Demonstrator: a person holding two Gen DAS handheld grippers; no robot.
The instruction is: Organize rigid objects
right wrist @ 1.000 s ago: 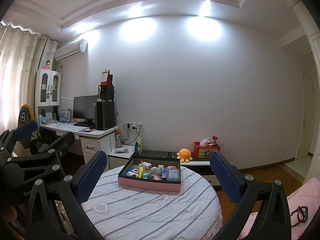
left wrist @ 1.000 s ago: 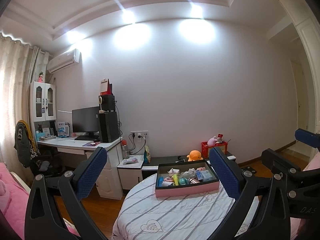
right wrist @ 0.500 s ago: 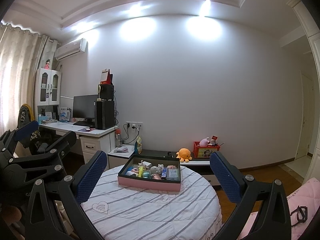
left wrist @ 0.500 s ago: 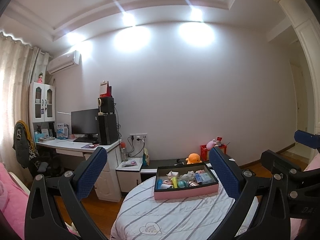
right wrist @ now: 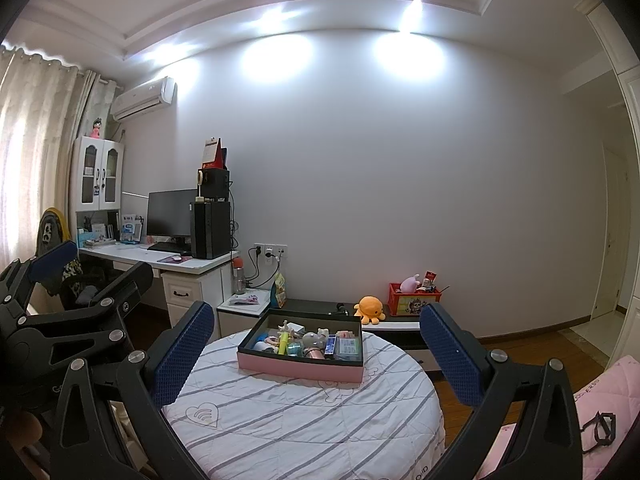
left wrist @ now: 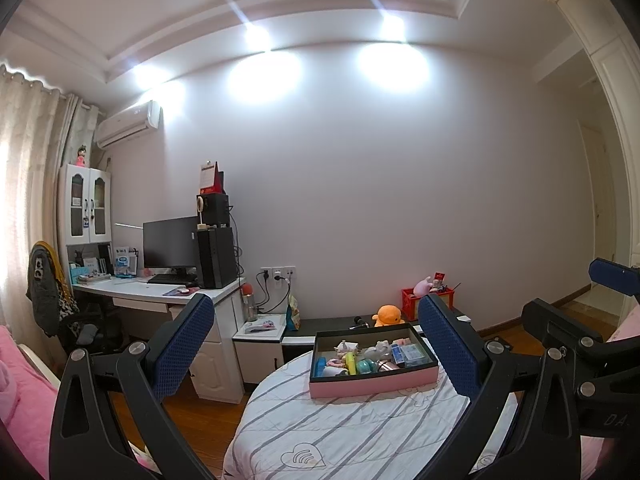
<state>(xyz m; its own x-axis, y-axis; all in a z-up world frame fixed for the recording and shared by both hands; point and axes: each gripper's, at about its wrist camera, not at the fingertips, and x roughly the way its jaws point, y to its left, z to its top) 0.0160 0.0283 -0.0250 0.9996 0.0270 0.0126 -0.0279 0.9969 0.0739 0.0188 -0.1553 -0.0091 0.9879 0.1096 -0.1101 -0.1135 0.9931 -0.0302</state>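
A pink box with a black inside [left wrist: 372, 382] sits at the far side of a round table with a striped white cloth [left wrist: 340, 432]; it also shows in the right wrist view [right wrist: 300, 366]. Several small things lie in it, among them a yellow tube [right wrist: 283, 342] and a blue packet [right wrist: 347, 347]. My left gripper [left wrist: 316, 344] is open and empty, held above the near table edge. My right gripper [right wrist: 316, 344] is open and empty, likewise short of the box. Each gripper shows at the edge of the other's view.
A white desk [right wrist: 180, 264] with a monitor and computer tower stands at the left by the wall. A low dark bench [right wrist: 392, 322] with an orange plush and a red crate runs behind the table. Pink bedding [right wrist: 604, 412] lies at the right.
Both grippers have shifted slightly; in the left wrist view the box has slid a little lower and left. The jaws stay open.
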